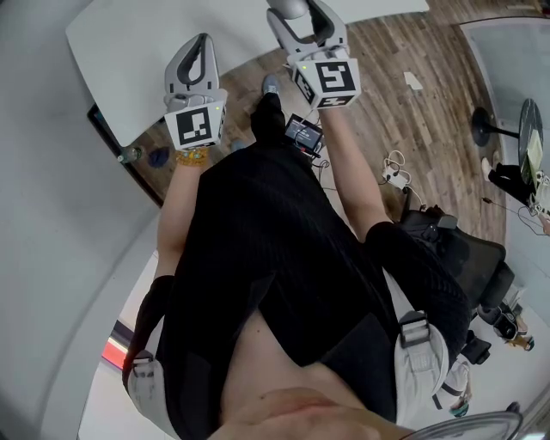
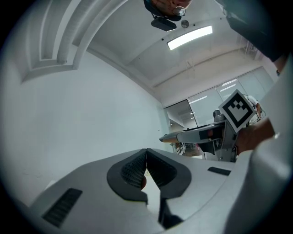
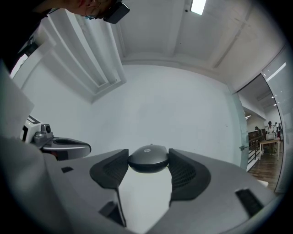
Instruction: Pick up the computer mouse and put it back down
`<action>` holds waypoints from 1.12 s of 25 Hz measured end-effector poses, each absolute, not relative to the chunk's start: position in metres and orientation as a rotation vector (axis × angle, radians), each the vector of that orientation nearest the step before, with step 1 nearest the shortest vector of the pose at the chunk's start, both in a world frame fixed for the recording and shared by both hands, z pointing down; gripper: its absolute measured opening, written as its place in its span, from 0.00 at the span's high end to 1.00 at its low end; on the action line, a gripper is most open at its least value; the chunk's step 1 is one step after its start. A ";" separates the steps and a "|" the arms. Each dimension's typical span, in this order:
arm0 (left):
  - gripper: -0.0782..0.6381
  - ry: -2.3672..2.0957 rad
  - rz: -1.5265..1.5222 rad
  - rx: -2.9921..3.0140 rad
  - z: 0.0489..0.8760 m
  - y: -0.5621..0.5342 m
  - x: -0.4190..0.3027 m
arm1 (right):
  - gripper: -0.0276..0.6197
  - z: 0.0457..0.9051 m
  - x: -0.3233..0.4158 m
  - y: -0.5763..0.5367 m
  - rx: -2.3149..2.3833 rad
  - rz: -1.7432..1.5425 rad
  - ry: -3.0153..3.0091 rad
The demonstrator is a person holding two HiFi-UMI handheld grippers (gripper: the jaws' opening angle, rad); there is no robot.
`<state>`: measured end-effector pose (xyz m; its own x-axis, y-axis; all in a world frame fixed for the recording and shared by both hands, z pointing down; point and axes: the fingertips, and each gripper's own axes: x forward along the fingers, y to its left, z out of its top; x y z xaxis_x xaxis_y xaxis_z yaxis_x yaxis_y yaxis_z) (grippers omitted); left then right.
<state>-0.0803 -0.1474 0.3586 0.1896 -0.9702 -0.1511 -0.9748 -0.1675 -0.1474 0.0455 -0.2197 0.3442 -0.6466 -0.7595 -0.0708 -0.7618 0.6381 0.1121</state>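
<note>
A grey computer mouse (image 3: 148,157) is clamped sideways between the dark pads of my right gripper (image 3: 148,163), held up in the air against a white wall. In the head view the mouse (image 1: 289,8) shows as a grey oval at the top edge, inside the right gripper (image 1: 301,19), over the edge of a white table (image 1: 129,43). My left gripper (image 1: 203,45) is raised beside it, to the left. Its jaws (image 2: 146,160) are shut tip to tip with nothing between them. The right gripper (image 2: 201,135) also shows at the right of the left gripper view.
A wooden floor (image 1: 412,112) lies below, with white cables (image 1: 395,170) and a black office chair (image 1: 464,253) at the right. A small device with a screen (image 1: 303,132) hangs at the person's waist. A glass partition (image 2: 206,105) stands in the distance.
</note>
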 end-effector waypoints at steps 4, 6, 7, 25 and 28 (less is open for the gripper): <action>0.87 1.883 0.057 -2.245 0.353 -0.146 -0.080 | 0.52 0.333 0.044 -0.216 -1.299 0.221 2.814; 0.87 1.885 0.063 -2.243 0.352 -0.146 -0.081 | 0.52 0.329 0.042 -0.214 -1.293 0.226 2.808; 0.87 1.886 0.065 -2.242 0.352 -0.146 -0.082 | 0.52 0.327 0.041 -0.214 -1.291 0.229 2.805; 0.87 1.879 0.101 -2.253 0.355 -0.141 -0.096 | 0.52 0.319 0.018 -0.207 -1.280 0.268 2.809; 0.87 1.886 0.105 -2.256 0.356 -0.139 -0.096 | 0.52 0.320 0.017 -0.207 -1.282 0.266 2.812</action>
